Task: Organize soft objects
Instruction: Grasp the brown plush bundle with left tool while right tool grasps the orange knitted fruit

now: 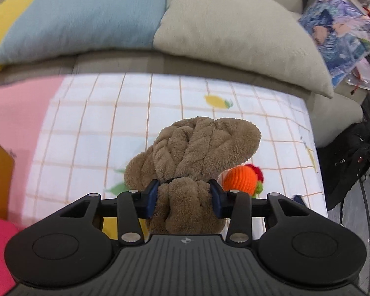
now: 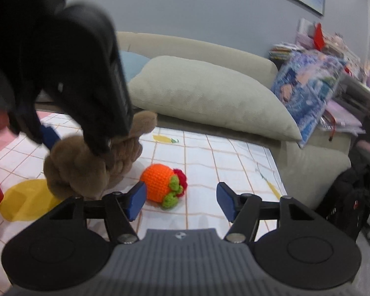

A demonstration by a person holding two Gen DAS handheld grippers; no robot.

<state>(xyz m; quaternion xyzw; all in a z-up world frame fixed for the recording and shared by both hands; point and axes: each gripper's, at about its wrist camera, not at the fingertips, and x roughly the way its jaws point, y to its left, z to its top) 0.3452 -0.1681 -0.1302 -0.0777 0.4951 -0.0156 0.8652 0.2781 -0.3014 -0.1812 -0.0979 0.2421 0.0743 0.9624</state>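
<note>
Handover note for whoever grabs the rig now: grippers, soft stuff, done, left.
Left gripper: fingers shut on the brown knotted plush, which is low over the checked blanket.
Right gripper: open, empty, pointed at the orange crocheted fruit, not touching it.
Fruit lies loose on the blanket, beside the plush.
Done: plush grasped.
Left: place the plush, then pick up the fruit. Destination not in view.

Under my fingers spreads a white checked sheet (image 1: 185, 113) with orange lines and printed lemons. The brown plush knot (image 1: 199, 148) rests on it, and the orange crochet ball (image 2: 160, 185) lies just beside the knot. A pink cloth (image 1: 14, 118) adjoins the sheet's left edge.
</note>
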